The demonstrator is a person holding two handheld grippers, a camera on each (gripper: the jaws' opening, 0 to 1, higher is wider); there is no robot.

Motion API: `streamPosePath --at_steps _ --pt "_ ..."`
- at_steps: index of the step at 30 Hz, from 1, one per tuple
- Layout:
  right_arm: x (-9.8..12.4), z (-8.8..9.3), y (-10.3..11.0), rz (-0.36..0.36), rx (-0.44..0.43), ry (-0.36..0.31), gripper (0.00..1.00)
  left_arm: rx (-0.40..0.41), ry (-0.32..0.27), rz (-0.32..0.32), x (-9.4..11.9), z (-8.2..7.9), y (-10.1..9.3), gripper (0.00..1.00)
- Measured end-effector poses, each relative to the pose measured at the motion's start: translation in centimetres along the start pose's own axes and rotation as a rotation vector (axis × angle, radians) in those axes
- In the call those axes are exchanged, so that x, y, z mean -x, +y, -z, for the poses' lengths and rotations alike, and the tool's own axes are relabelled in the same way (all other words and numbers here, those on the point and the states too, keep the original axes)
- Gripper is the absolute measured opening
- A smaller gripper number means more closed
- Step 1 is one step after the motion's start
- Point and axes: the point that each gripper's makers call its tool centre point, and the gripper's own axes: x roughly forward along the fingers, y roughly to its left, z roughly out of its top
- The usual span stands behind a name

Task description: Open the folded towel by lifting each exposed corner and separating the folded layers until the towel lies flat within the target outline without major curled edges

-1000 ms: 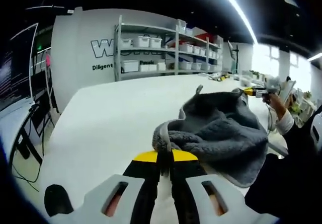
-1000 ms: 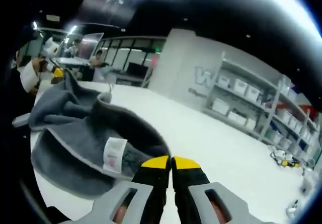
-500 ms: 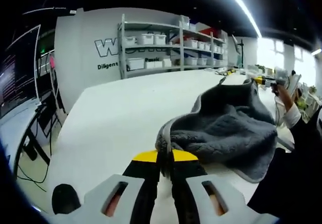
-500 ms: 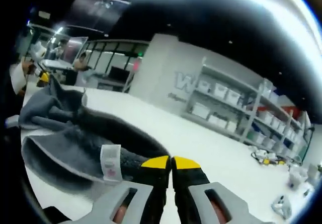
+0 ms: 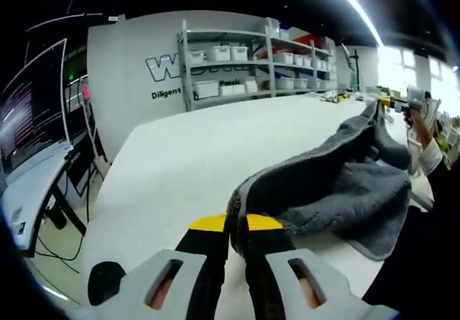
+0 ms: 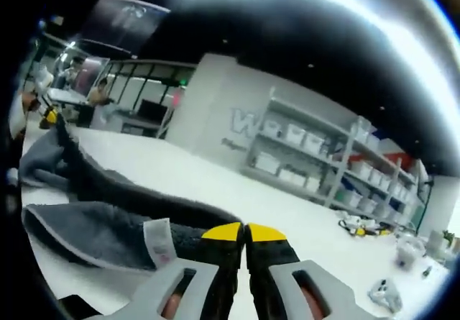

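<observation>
The towel [image 5: 338, 183] has been pulled tauter, stretched between both tongs.

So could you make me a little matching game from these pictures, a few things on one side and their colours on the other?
Things:
1. towel
2. table
3. tips of the left gripper
4. care label on the towel

Colours:
A. yellow
B. plain white, broad and flat
C. dark grey
D. white with small pink print

Pairs: 1-C, 2-B, 3-A, 4-D
</observation>
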Motion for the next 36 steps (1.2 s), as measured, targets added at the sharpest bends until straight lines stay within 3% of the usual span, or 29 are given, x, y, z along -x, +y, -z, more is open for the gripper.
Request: streamPosePath --at_steps 27,29,33,36 --pt "1.2 -0.8 -1.7 0.058 0.015 -0.013 0.00 -0.037 -0.045 -0.068 1.2 -0.8 2.0 0.03" --pt "1.3 -0.9 -1.7 0.062 0.017 -0.015 0.00 -0.014 -0.064 -0.060 1.5 -1.3 1.8 0.03" --pt "1.5 -1.0 -2.0 0.067 0.015 -0.019 0.00 -0.047 -0.074 -0.080 1.4 -1.7 1.9 0.03" --pt "1.8 -1.2 -2.5 0.076 0.009 -0.022 0.00 -0.051 -0.120 -0.097 1.7 -2.7 1.9 0.03"
